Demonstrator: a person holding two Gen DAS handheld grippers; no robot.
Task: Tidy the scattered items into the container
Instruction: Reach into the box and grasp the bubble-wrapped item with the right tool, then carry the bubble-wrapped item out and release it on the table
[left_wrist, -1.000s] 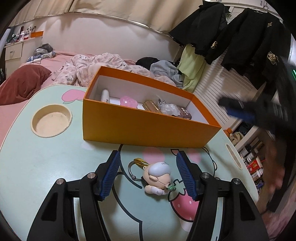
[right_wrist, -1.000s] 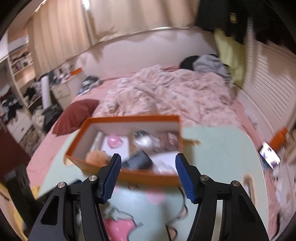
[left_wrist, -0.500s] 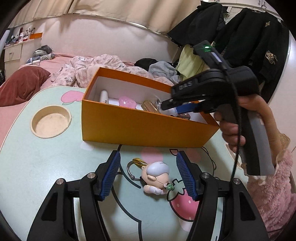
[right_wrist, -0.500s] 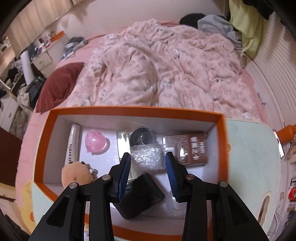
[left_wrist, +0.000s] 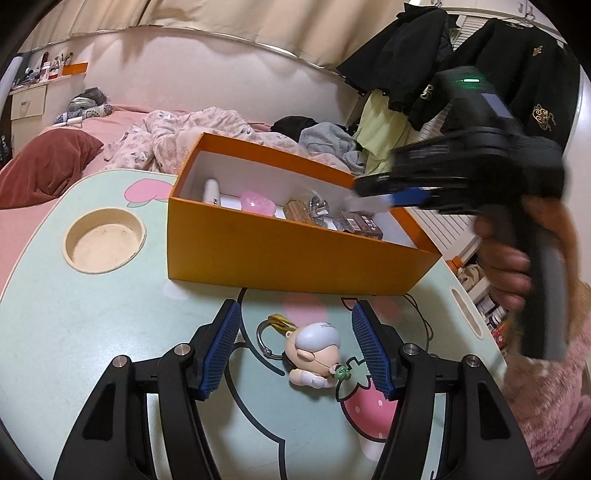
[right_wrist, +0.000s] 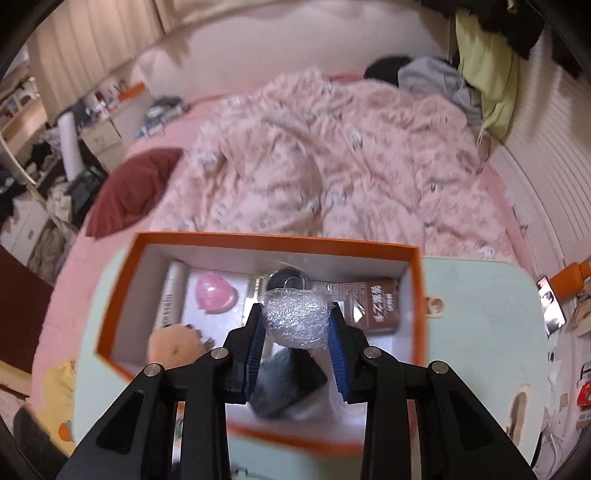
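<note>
Over the orange box (right_wrist: 414, 295), the bubble-wrapped bundle (right_wrist: 297, 322) is being clamped as the right hand-held gripper (right_wrist: 297, 347) closes. The left hand-held gripper (left_wrist: 295, 354) is held released around the doll keychain (left_wrist: 314, 352) on the desk (left_wrist: 74, 332), untouched.

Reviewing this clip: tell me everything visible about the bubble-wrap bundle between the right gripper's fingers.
The bubble-wrap bundle is a roundish lump of clear, crinkled plastic film with small air cells; whatever it wraps cannot be made out. It sits between the blue ribbed pads of the right gripper, whose jaws are closing and already touch both its sides. It hangs over the inside of the orange box, above a dark item.
</note>
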